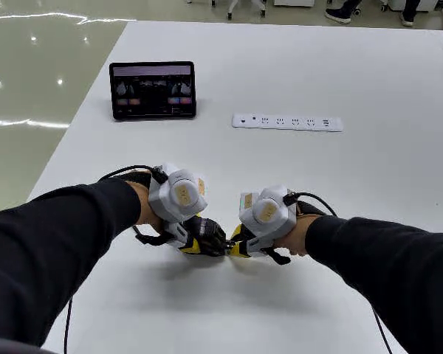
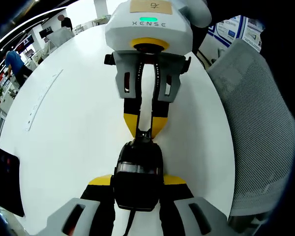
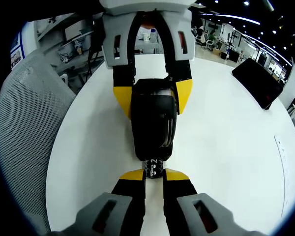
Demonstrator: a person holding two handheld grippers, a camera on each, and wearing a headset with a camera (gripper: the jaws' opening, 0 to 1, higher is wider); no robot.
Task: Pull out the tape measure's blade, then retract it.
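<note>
White workbench (image 1: 340, 221), near edge at 6 o'clock: the left gripper (image 2: 137, 181) clamps the black tape measure (image 2: 137, 164) by its sides, and the right gripper (image 3: 152, 176), at its 3 o'clock, pinches the blade tip (image 3: 152, 168), so the pull should run toward 3 o'clock.

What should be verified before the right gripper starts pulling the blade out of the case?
1. Hold of the left gripper on the tape measure case: ok, jaws clamp both sides.
2. Pinch of the right gripper on the blade tip: ok.
3. Blade drawn out: not ok, only a short stub shows.
4. Bare table on the pull side: ok.
5. The power strip and tablet away from the grippers: ok.
6. Blade runs freely: cannot tell.
</note>
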